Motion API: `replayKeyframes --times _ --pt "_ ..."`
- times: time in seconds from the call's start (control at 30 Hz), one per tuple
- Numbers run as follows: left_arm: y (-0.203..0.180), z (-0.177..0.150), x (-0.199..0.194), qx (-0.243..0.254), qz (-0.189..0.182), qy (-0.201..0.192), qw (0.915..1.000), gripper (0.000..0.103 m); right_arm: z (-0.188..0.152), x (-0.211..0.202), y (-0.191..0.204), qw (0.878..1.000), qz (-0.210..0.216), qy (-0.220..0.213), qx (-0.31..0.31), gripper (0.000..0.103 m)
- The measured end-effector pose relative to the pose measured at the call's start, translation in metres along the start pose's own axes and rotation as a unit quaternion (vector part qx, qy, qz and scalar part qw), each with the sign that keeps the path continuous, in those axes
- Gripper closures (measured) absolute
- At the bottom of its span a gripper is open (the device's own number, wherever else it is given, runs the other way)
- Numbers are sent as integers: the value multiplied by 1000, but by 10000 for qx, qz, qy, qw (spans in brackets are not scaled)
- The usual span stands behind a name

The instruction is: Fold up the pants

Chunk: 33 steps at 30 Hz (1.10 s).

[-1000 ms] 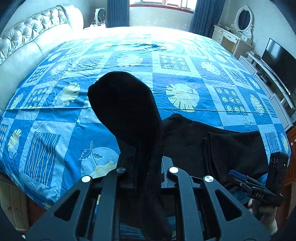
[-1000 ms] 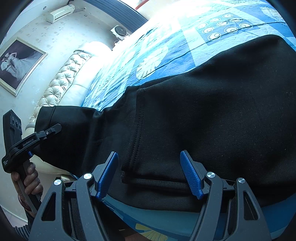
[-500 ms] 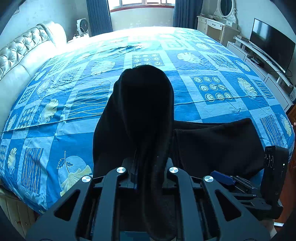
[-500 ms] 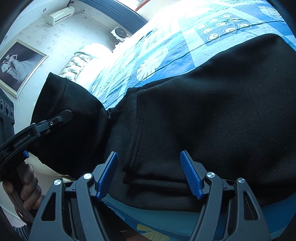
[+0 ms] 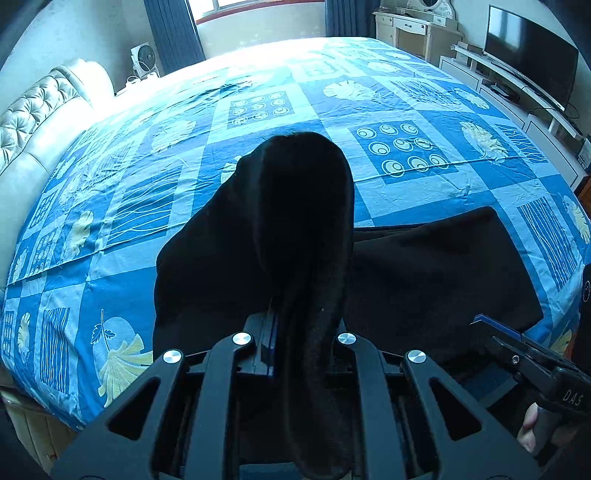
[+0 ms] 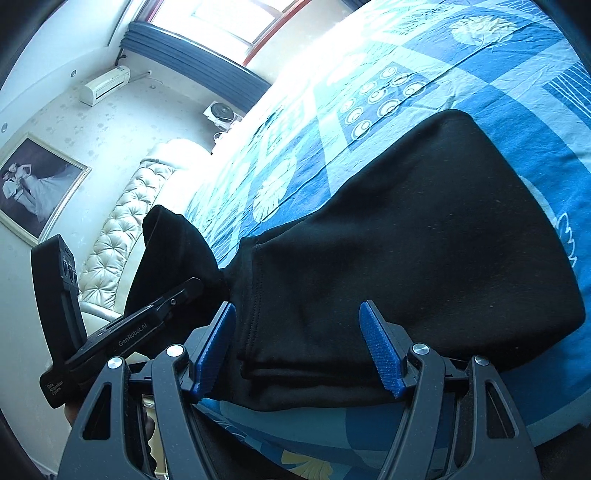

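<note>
Black pants (image 6: 424,258) lie folded along the near edge of the bed (image 5: 258,110). My left gripper (image 5: 291,332) is shut on one end of the pants (image 5: 303,206) and holds it up; the cloth drapes over the fingers and hides the tips. In the right wrist view the left gripper (image 6: 177,295) holds that lifted end at the left. My right gripper (image 6: 297,347) stands open at the bed's edge. The pants' near hem lies between its blue pads (image 6: 380,350), which do not press on it. The left wrist view shows the right gripper (image 5: 517,343) low at the right.
A blue patterned sheet covers the bed. A tufted headboard (image 5: 33,122) runs along its left side. A TV (image 5: 528,70) on a low white unit and a dresser (image 5: 413,26) stand at the right. A framed picture (image 6: 33,188) hangs above the headboard.
My left gripper has carried the lifted pants end to the right, closer to the part lying on the bed. The right gripper has shifted a little and stays open.
</note>
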<state>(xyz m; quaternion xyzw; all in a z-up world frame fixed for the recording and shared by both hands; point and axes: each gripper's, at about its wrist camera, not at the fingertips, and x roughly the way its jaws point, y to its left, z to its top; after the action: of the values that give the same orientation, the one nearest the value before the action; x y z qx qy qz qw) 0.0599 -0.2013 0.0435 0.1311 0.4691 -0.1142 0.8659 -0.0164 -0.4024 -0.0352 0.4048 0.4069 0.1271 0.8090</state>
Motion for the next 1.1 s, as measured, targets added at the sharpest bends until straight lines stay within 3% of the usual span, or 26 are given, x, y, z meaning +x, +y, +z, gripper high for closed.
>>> replayKeyframes --times 0.23,0.57,0.87,1.1 --pt "-36 -2 15 294 127 72 9995 90 -2 -27 -23 9987 325 -366 123 34" --pt "-81 -12 27 738 295 83 9968 90 -21 -40 -55 9879 1282 -732 470 31" --pt "-102 -14 39 910 407 166 9949 90 -26 -46 -68 9799 1575 -910 821 28" --pt "-108 -17 43 977 508 148 9938 89 -27 -44 -67 9744 1799 -970 939 17"
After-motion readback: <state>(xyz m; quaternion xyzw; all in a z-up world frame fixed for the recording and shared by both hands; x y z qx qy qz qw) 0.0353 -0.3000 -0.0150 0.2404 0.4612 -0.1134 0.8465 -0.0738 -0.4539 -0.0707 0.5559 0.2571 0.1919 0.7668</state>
